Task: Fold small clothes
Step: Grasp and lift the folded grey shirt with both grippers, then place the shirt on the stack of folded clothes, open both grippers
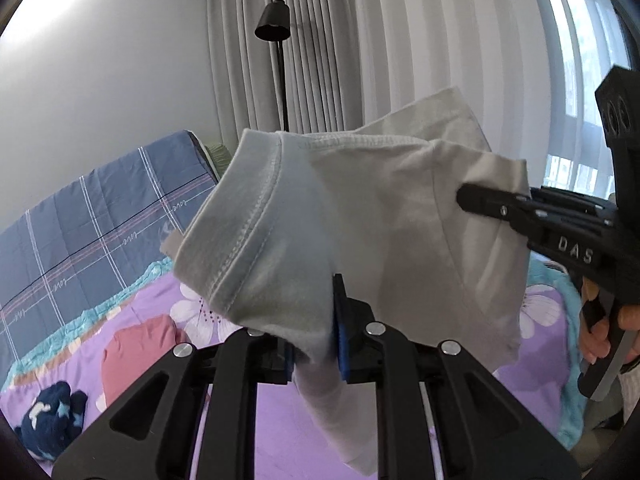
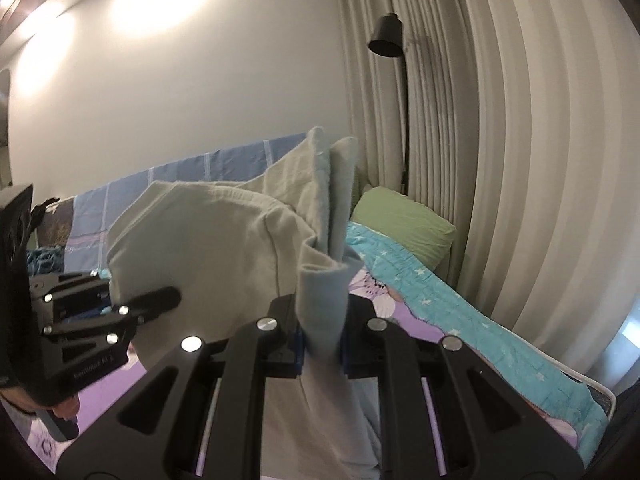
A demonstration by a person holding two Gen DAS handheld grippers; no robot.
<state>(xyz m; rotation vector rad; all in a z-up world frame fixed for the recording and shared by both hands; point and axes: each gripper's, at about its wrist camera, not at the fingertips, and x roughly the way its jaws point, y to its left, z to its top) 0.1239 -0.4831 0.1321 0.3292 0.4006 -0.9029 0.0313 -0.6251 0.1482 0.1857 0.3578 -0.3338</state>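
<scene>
Grey-white cotton garment (image 1: 360,216), small, with a stitched hem, is held up in the air above the bed (image 1: 256,412), stretched between both grippers.

Left wrist view: left gripper (image 1: 316,344) has its jaws clamped on a bunched fold of the garment at the near bottom, cloth pinched between the blue pads. Right gripper (image 1: 468,198) comes in from the right, jaws closed on the garment's far right edge; a hand (image 1: 608,328) is wrapped on its handle. Below, a purple floral sheet covers the bed, with a pink garment (image 1: 136,344) and a navy patterned item (image 1: 52,416) lying near left. Blue plaid quilt (image 1: 96,216) far left, black floor lamp (image 1: 276,24) against the curtains (image 1: 340,40).

Right wrist view: right gripper (image 2: 322,344) jaws pinch a vertical fold of the garment (image 2: 208,232); cloth hangs down below them. Left gripper (image 2: 168,298) enters from the left, gripping the garment's left side. Green pillow (image 2: 404,220) far right, beside the teal starred blanket (image 2: 460,304).
</scene>
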